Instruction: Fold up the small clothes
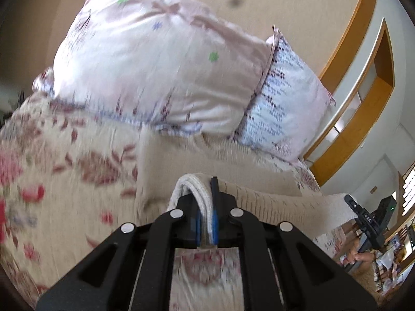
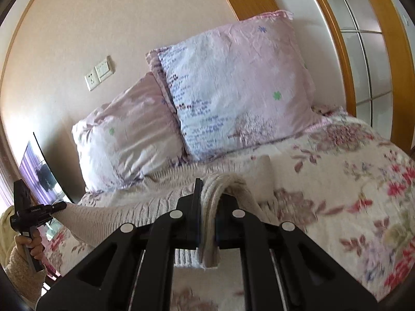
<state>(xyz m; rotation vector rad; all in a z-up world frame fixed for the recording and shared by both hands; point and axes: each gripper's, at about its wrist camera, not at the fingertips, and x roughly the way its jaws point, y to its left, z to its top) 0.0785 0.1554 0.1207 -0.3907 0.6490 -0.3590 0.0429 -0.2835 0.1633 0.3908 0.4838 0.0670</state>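
**Both grippers clamped on 1 cream knit garment above the bed**

The right gripper has its jaws closed on a bunched ribbed edge of the cream knit garment, which drapes over the fingers and hangs between them. The cloth stretches left to the left gripper, pinched on its far end and held by a hand in a fuzzy sleeve. Below lies a floral bedspread. 2 pink pillows lean against the beige wall, where 2 wall plates sit side by side.
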